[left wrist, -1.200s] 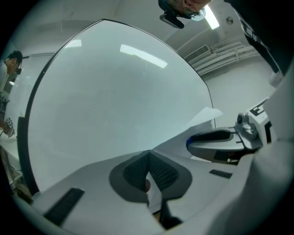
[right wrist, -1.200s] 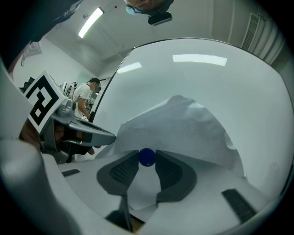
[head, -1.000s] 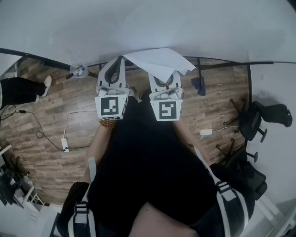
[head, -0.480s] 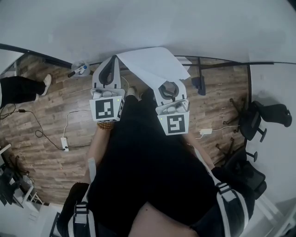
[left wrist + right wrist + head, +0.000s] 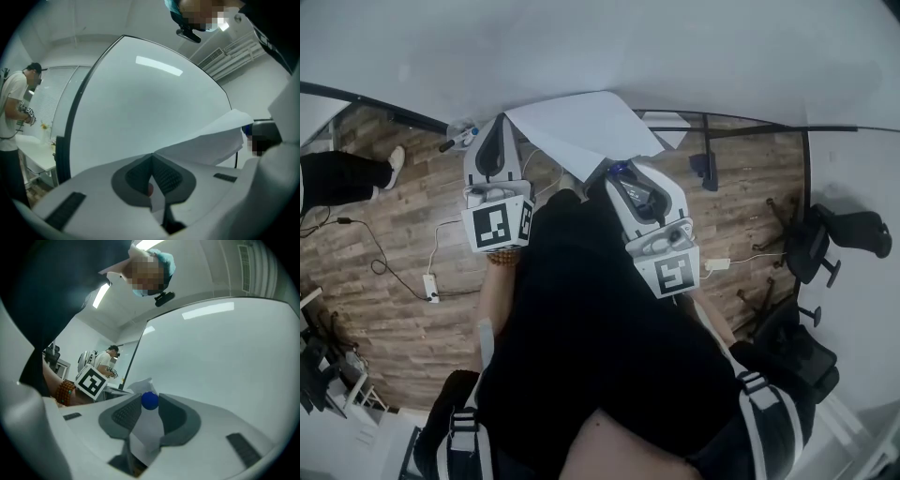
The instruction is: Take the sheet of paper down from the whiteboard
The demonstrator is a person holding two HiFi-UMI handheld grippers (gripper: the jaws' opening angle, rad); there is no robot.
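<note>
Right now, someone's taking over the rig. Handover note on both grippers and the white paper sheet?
Left gripper: shut on one edge of the white paper sheet.
Right gripper: shut on a small blue round magnet, with the sheet running between its jaws.
Sheet: slung between the two grippers in front of the large white whiteboard, apparently clear of it.
Done: the sheet looks off the board.
Left: carry it away and set it down; the magnet probably needs a place too.
</note>
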